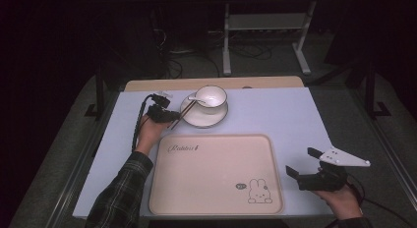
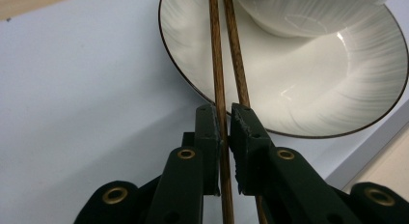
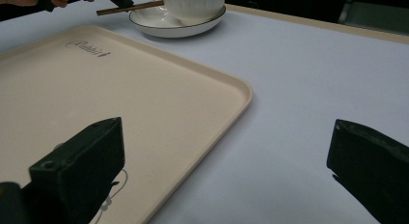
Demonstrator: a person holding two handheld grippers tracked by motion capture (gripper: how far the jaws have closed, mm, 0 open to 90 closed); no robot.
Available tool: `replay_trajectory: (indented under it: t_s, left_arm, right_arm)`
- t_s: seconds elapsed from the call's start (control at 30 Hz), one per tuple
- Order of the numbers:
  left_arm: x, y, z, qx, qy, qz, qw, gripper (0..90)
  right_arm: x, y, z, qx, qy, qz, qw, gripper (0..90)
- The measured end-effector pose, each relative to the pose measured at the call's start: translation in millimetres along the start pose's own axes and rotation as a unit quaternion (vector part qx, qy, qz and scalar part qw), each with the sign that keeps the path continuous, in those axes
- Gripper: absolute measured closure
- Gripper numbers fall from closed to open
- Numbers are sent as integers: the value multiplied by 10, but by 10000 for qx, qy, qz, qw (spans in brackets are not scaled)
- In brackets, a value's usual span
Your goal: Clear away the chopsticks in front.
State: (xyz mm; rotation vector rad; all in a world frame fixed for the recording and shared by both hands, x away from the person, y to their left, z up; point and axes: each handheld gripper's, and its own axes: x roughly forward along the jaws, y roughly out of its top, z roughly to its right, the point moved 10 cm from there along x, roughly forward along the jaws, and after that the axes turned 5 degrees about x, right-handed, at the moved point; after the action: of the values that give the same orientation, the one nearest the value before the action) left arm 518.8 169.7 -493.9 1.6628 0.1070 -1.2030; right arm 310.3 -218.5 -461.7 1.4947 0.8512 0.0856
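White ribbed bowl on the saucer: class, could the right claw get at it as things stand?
Probably yes: the right claw stands open, and bare table lies between it and the white ribbed bowl.

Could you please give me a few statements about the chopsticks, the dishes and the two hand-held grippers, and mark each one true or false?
1. The left hand-held gripper is closed on the chopsticks. True.
2. The chopsticks lie on the tray. False: their far ends rest on the plate, and the tray holds no dishes.
3. The bowl stands on the plate, with a spoon in it. True.
4. The right hand-held gripper grips the tray's edge. False: its jaws stand wide open, beside the tray's right edge, holding nothing.
5. The tray carries a rabbit drawing in its near right corner. True.
6. The plate sits at the table's near edge. False: it sits beyond the tray, toward the far side.
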Motion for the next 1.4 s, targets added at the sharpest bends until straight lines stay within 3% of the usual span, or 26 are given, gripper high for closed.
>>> replay_trajectory:
  t_s: [0.43, 0.6, 1.07, 1.4]
  left_arm:
    - [47, -49, -5, -56, 7, -94, 9999, 843]
    - [1, -34, -29, -115, 47, -5, 9999, 848]
    - [-309, -215, -115, -229, 84, 86, 9997, 850]
    - [-643, -535, -143, -243, 142, 181, 9994, 851]
  right_arm:
    - [-3, 1, 6, 9, -3, 7, 10000, 0]
    - [-2, 1, 4, 2, 2, 5, 10000, 0]
    - [-2, 6, 4, -4, -4, 13, 10000, 0]
    - [0, 1, 5, -9, -15, 0, 10000, 0]
